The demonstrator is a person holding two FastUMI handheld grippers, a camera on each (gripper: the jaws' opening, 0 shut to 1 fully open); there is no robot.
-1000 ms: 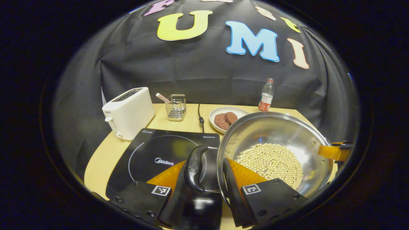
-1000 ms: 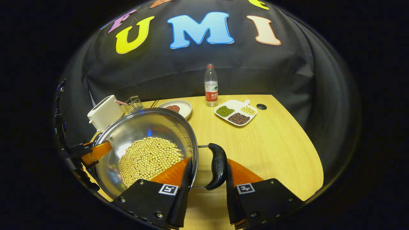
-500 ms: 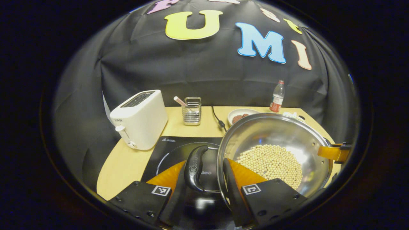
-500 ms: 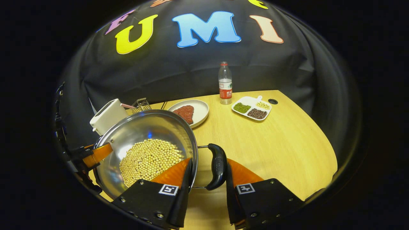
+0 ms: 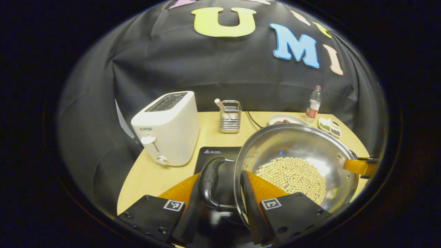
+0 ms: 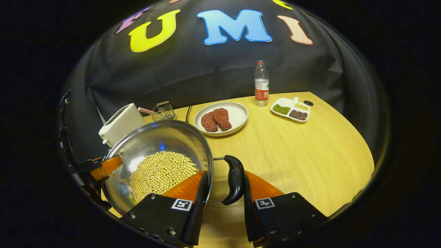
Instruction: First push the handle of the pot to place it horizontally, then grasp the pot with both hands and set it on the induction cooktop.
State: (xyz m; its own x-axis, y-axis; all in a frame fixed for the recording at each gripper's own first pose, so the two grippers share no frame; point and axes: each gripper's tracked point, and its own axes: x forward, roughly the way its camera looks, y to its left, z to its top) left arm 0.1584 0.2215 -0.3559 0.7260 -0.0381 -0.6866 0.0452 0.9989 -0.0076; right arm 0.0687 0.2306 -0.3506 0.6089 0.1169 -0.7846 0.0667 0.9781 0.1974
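Leftward travel shows over the last second: in the left gripper view the toaster [image 5: 167,127] has grown nearer and the induction cooktop [image 5: 220,164] has slid beneath the pot [image 5: 296,165], while in the right gripper view the plate of patties [image 6: 221,118] has drifted toward the middle.

Nearest, at six o'clock in the left gripper view, the left gripper [image 5: 219,206] straddles the pot's rim and black loop handle [image 5: 209,182], one finger outside the handle and one inside the bowl; both appear to press, clamped on that side. At six o'clock in the right gripper view, the right gripper [image 6: 220,201] does likewise on the opposite handle [image 6: 234,179]. Holding both handles likely keeps the pot level so nothing spills.

The pot holds a heap of pale soybeans [image 6: 162,174] pooled at its bottom. It is carried off the table [image 6: 310,155], seemingly over the cooktop's right part, not yet set down.

Farther off, the toaster stands at ten o'clock in the left gripper view, and a wire utensil basket [image 5: 230,116] with a stick in it sits at twelve. In the right gripper view the plate bears two reddish patties at twelve o'clock; beyond, at one o'clock, a water bottle [image 6: 261,84] stands, with a divided dish [image 6: 290,109] of green, dark and pale beans beside it.
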